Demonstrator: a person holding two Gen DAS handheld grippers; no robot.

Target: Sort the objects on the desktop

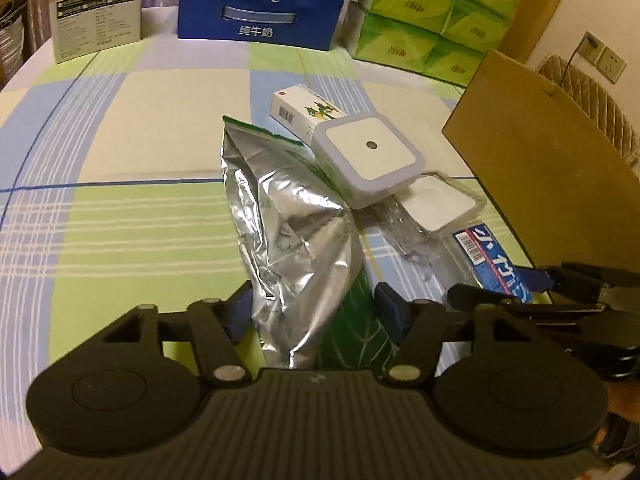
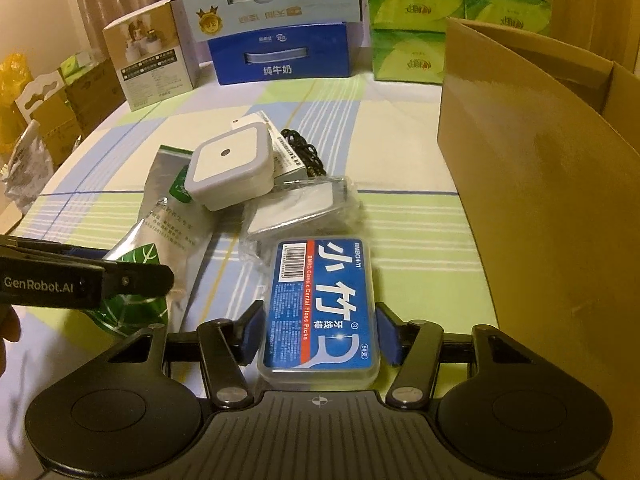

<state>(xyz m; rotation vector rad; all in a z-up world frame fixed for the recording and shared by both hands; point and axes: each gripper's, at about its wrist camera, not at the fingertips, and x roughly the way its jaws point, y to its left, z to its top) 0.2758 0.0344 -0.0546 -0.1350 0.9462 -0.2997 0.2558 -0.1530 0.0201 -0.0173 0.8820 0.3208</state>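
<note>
A silver foil bag (image 1: 288, 224) with a green printed end lies on the checked tablecloth (image 1: 120, 200). My left gripper (image 1: 314, 310) has its blue pads against both sides of the bag's near end. A clear box of dental floss picks (image 2: 320, 304) with a blue label sits between the pads of my right gripper (image 2: 320, 330), which touch its long sides. Beyond them a white square night light (image 2: 228, 164) rests on the bag and on a small white carton (image 1: 304, 110). A clear-wrapped white item (image 2: 300, 208) lies beside the floss box.
A tall brown cardboard box (image 2: 540, 184) stands open at the right. A black cord (image 2: 300, 148) lies behind the pile. At the back are a blue milk carton (image 2: 280, 52), green tissue packs (image 2: 440, 20) and a small product carton (image 2: 156, 68).
</note>
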